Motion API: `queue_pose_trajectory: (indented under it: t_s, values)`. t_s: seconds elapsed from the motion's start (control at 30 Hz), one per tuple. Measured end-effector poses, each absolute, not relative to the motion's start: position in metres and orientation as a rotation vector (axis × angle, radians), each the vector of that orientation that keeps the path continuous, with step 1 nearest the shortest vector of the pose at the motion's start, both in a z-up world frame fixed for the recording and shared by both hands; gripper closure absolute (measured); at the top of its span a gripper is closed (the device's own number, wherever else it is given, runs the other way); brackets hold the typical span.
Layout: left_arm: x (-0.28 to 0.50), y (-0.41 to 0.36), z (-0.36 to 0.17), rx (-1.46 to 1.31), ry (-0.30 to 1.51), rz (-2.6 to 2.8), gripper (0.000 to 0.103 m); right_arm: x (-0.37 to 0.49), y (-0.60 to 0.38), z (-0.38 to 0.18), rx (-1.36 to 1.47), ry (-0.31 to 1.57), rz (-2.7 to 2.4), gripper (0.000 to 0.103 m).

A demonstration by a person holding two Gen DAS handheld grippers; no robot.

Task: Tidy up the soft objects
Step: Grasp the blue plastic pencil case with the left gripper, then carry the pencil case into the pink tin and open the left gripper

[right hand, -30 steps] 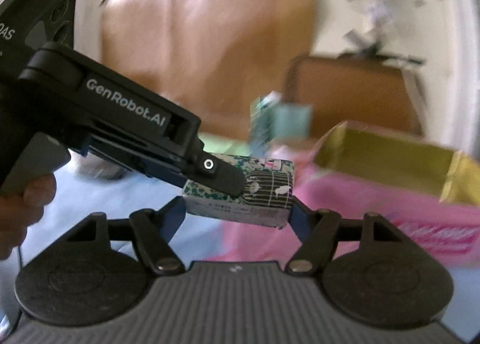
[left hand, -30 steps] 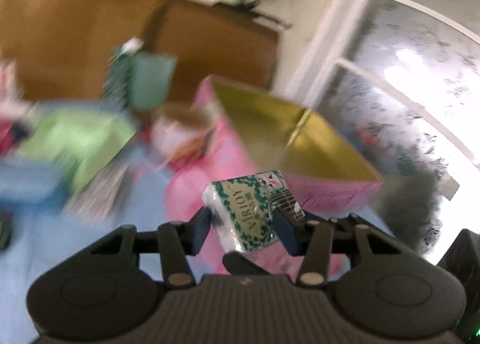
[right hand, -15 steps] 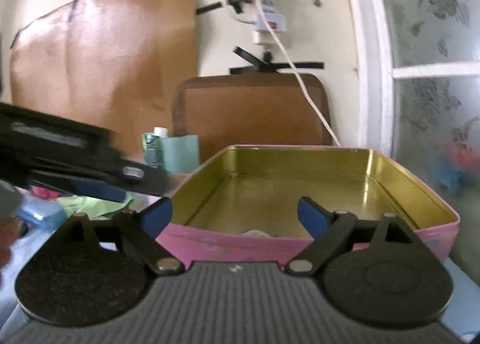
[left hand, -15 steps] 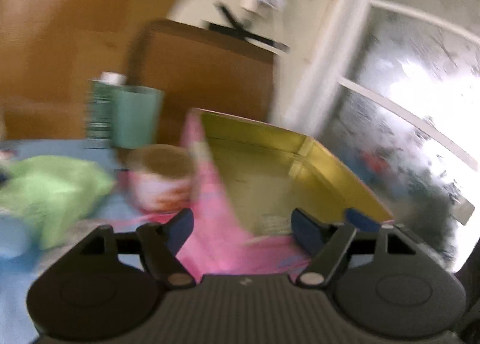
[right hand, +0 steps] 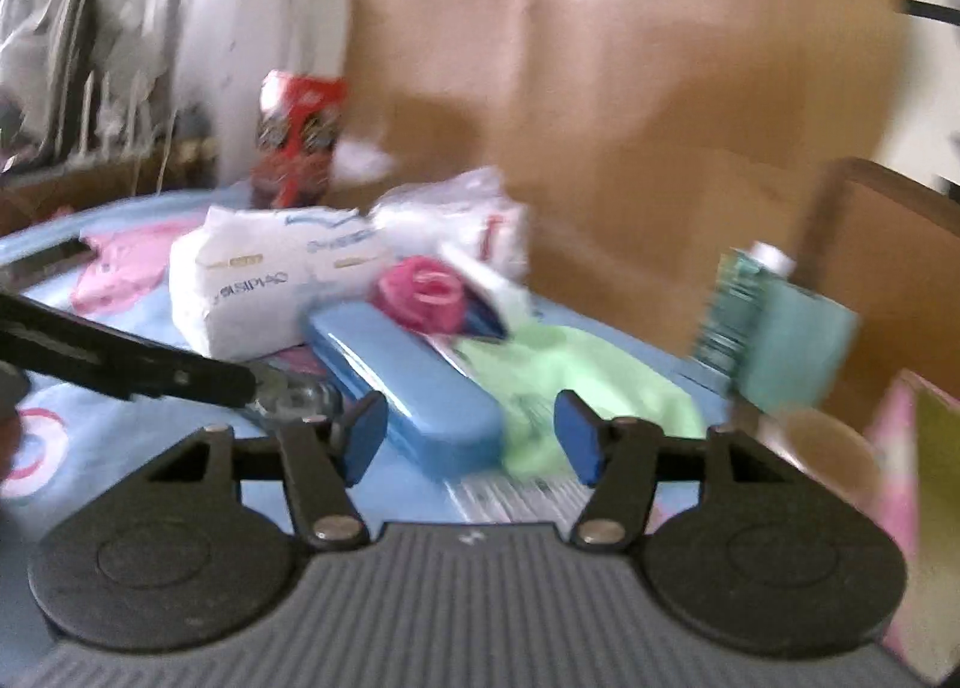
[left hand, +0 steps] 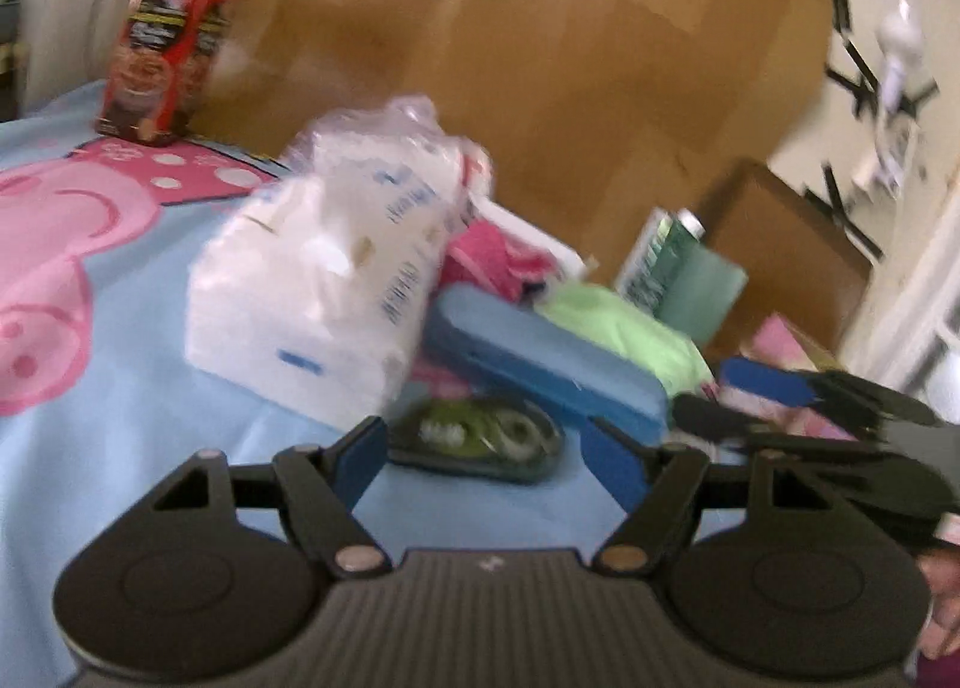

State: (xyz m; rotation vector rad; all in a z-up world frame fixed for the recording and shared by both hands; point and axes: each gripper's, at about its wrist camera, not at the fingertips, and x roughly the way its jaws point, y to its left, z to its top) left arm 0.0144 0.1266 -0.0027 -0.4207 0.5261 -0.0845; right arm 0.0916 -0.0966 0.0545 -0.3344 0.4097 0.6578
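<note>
Swinging back to pile: tissue pack we carried a second ago gone from both grippers. Left gripper wide, empty; right gripper wide, empty. Next soft candidates — green cloth, white tissue pack — beside blue case.

Two grippers were in view, the left gripper and the right gripper, both with fingers spread and empty. On the blue sheet lay one white tissue pack, one crinkled plastic bag, one blue case, one green cloth, one pink fabric bundle and one tape dispenser. One red carton stood at upper left, one teal box at right.
</note>
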Motion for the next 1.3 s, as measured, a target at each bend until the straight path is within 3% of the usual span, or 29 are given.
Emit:
queue_pose_trajectory:
  t_s: [0.17, 0.27, 0.47, 0.67, 0.93, 1.13, 1.3]
  values:
    - [0.019, 0.121, -0.001, -0.392, 0.501, -0.057, 0.030, 0.114, -0.063, 0.036, -0.414, 0.554, 0.728, 0.037]
    - [0.011, 0.120, 0.002, -0.390, 0.467, -0.080, 0.028, 0.090, -0.070, 0.042, -0.405, 0.565, 0.724, 0.046]
    - [0.010, 0.115, 0.004, -0.389, 0.471, -0.146, 0.028, 0.017, -0.125, 0.046, -0.306, 0.596, 0.681, 0.047]
    - [-0.002, 0.083, 0.008, -0.373, 0.568, -0.336, 0.028, -0.048, -0.169, 0.039, -0.248, 0.581, 0.627, 0.046]
    - [-0.009, 0.034, 0.013, -0.363, 0.736, -0.406, 0.021, -0.043, -0.169, 0.025, -0.219, 0.584, 0.611, 0.039]
    - [-0.004, 0.019, 0.003, -0.403, 0.808, -0.422, 0.032, -0.050, -0.171, 0.015, -0.167, 0.565, 0.622, 0.047]
    - [0.008, -0.016, 0.024, -0.354, 0.778, -0.501, 0.033, -0.067, -0.179, 0.022, -0.168, 0.444, 0.520, 0.049]
